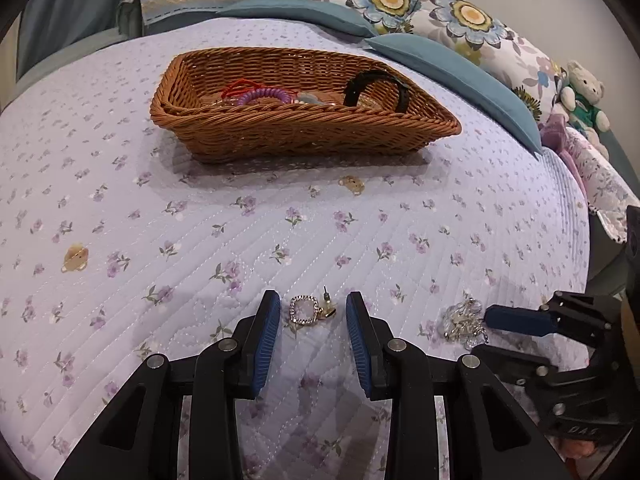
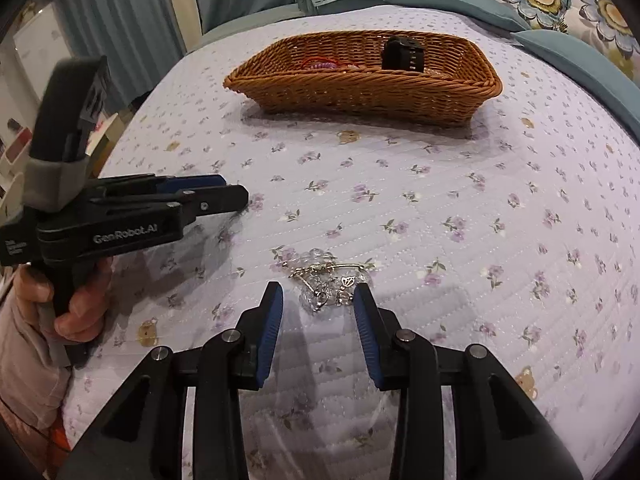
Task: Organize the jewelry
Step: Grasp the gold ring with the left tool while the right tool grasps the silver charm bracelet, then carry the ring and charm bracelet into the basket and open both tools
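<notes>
A gold square earring (image 1: 307,309) with a pale stone lies on the lilac quilt between the open fingers of my left gripper (image 1: 313,307). A clear beaded bracelet with silver charms (image 2: 325,280) lies just ahead of and between the open fingers of my right gripper (image 2: 319,295); it also shows in the left wrist view (image 1: 464,322), touching the right gripper's blue fingertip (image 1: 516,320). A brown wicker basket (image 1: 304,128) stands farther back, holding a black band (image 1: 376,88), a purple coil tie and red cord. The basket also shows in the right wrist view (image 2: 364,80).
Floral and teal pillows (image 1: 440,16) line the bed's far side, with a teddy bear (image 1: 584,92) at the right. The quilt's edge drops off at the right (image 1: 588,240). The left gripper and the hand holding it (image 2: 120,216) show at the left of the right wrist view.
</notes>
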A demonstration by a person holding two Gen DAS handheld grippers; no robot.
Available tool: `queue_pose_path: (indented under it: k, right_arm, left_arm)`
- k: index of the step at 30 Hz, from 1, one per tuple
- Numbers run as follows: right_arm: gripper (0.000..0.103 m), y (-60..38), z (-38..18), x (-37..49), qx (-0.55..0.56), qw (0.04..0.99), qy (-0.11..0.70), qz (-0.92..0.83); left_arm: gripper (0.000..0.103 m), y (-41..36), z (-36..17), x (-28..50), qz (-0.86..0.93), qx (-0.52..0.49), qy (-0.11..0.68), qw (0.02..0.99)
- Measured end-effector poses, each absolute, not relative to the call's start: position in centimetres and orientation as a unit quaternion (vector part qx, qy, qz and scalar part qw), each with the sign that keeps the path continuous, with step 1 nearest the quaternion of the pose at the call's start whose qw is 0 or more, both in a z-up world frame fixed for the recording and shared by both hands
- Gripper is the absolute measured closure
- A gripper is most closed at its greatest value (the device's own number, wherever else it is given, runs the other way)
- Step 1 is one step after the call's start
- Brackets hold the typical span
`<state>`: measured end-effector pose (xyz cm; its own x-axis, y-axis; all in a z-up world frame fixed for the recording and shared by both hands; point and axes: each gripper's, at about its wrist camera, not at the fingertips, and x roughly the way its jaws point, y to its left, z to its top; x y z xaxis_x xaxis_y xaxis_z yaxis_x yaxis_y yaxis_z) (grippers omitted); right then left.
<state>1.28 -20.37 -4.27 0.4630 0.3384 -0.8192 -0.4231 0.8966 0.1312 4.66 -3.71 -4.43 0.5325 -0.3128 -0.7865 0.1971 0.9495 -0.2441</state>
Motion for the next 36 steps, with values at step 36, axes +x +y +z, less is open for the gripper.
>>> queue_pose_path:
  k: [36]
  right_arm:
    - [0.093, -25.1, 3.2, 1.6, 0.087, 0.893, 0.364, 0.251]
  left_arm:
    - [0.083, -1.3, 0.0, 3.7, -0.167, -0.136, 0.388, 0.896]
